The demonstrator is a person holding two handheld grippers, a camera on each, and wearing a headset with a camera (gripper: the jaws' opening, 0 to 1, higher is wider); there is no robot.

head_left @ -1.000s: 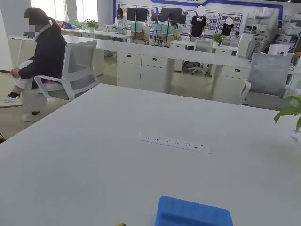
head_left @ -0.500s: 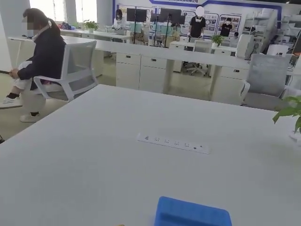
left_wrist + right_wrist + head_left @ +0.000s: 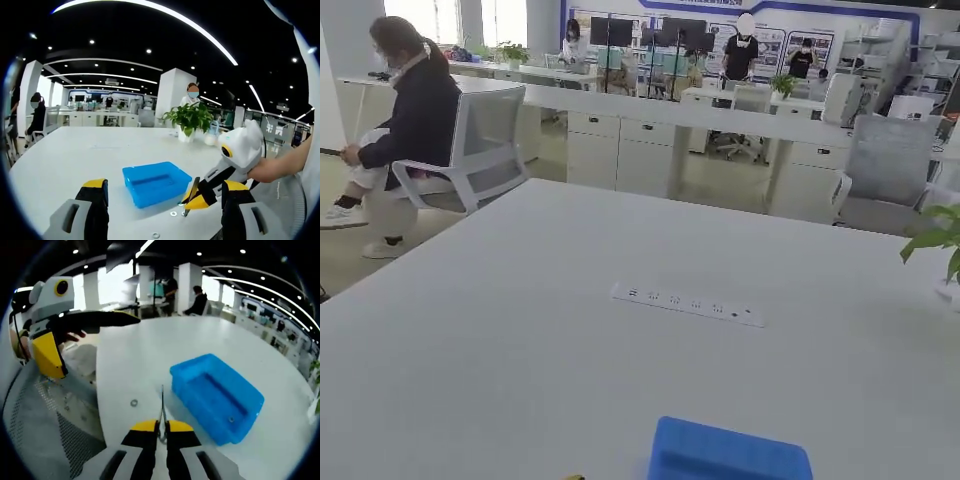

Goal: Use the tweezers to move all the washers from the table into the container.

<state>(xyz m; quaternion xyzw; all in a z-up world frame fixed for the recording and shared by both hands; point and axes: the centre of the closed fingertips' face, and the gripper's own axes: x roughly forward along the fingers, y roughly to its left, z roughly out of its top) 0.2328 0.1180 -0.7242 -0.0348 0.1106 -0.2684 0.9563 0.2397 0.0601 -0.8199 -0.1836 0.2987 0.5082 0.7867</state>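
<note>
Hardly anything has moved in the head view over the last second: the blue container (image 3: 730, 452) sits at the same spot on the bottom edge of the white table (image 3: 500, 360).

In the left gripper view, the left gripper (image 3: 165, 200) has its fingers wide apart. The container lies on the table ahead of them, in the gap between the two. The right gripper (image 3: 162, 427) comes in just past the right-hand finger, held by a hand (image 3: 267, 169). The tweezers (image 3: 191, 194) slant down from it toward the table. One washer (image 3: 173, 213) lies just beside the tweezer tips. A second washer (image 3: 156, 235) lies nearer the fingers, between them.

In the right gripper view, the right gripper's fingers are pressed together, clamped on the tweezers, which stick straight out ahead from between them. A washer on the table lies ahead of the fingers, just left of the tweezer tips. The container sits ahead and to the right of the fingers, and another washer (image 3: 231, 419) rests inside it. The left gripper hangs well off to the left.
</note>
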